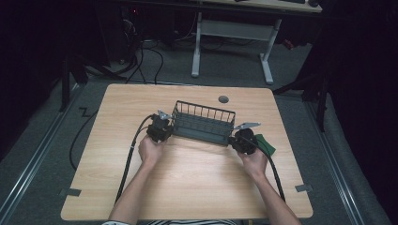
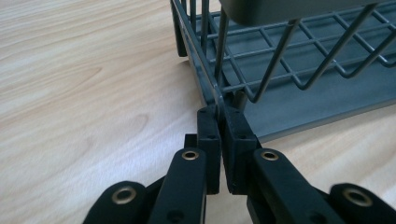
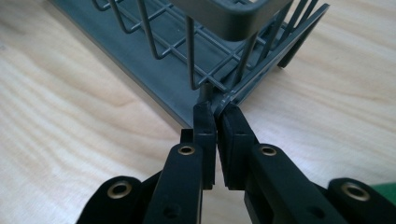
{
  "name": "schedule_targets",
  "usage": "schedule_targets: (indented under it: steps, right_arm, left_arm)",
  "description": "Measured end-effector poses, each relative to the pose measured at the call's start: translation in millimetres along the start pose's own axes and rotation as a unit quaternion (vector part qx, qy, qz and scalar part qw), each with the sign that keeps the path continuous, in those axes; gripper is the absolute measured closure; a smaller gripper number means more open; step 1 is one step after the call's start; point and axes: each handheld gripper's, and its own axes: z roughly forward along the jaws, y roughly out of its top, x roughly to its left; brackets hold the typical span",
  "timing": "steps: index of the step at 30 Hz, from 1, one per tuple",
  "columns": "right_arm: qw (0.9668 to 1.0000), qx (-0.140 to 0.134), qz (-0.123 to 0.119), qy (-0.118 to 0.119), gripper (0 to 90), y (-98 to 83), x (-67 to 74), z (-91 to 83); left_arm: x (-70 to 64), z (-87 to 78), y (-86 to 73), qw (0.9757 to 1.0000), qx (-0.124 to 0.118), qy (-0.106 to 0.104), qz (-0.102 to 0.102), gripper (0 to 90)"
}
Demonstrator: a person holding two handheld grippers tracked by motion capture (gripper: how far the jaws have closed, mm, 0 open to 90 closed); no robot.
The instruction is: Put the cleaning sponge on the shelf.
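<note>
A dark grey wire rack [image 1: 202, 123] with a flat tray under it sits mid-table. My left gripper [image 1: 162, 129] is at its left end. In the left gripper view the left gripper [image 2: 219, 112] is shut on the rack's lower edge wire [image 2: 208, 79]. At the rack's right end my right gripper [image 1: 243, 139] holds on too. The right gripper view has the right gripper [image 3: 217, 108] shut on the corner wire [image 3: 224, 99] of the rack [image 3: 187, 51]. Both hands grip from the near side.
The wooden table [image 1: 187, 187] has free room in front of and behind the rack. A green flat object [image 1: 265, 143] lies just right of the right gripper. A round grey cap [image 1: 223, 99] sits near the far edge. Cables trail from both grippers.
</note>
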Motion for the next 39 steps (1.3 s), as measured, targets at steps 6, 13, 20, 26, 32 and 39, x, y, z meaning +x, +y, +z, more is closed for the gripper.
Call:
schedule_targets:
  steps: [6, 13, 20, 26, 32, 39]
  right_arm:
    - [0.9999, -0.003, -0.016, 0.006, 86.6, -7.9, 12.7, -8.4]
    - [0.9995, -0.005, -0.023, 0.023, 86.5, -24.7, 26.0, -23.9]
    - [0.9992, -0.009, -0.024, 0.032, 86.4, -40.2, 34.4, -33.1]
    - [0.9989, -0.011, -0.032, 0.031, 86.4, -50.4, 43.2, -39.5]
    - [0.9983, -0.017, -0.043, 0.036, 86.0, -58.4, 51.7, -42.9]
    - [0.9981, -0.024, -0.039, 0.042, 68.1, -61.2, 53.6, -42.4]
  left_arm:
    - [-3.9, -13.8, -13.0, 1.0, -0.004, 0.001, 0.0, 87.1]
    - [-12.0, -29.6, -28.7, 0.9999, -0.013, -0.005, 0.0, 87.0]
    - [-23.5, -43.6, -45.9, 0.9998, -0.016, -0.005, 0.006, 87.0]
    - [-27.7, -51.7, -57.7, 0.9998, -0.02, -0.009, 0.004, 87.0]
    - [-27.5, -55.4, -67.9, 0.9997, -0.021, -0.01, -0.002, 86.8]
    - [-25.7, -56.0, -71.0, 0.9995, -0.024, -0.017, -0.007, 85.0]
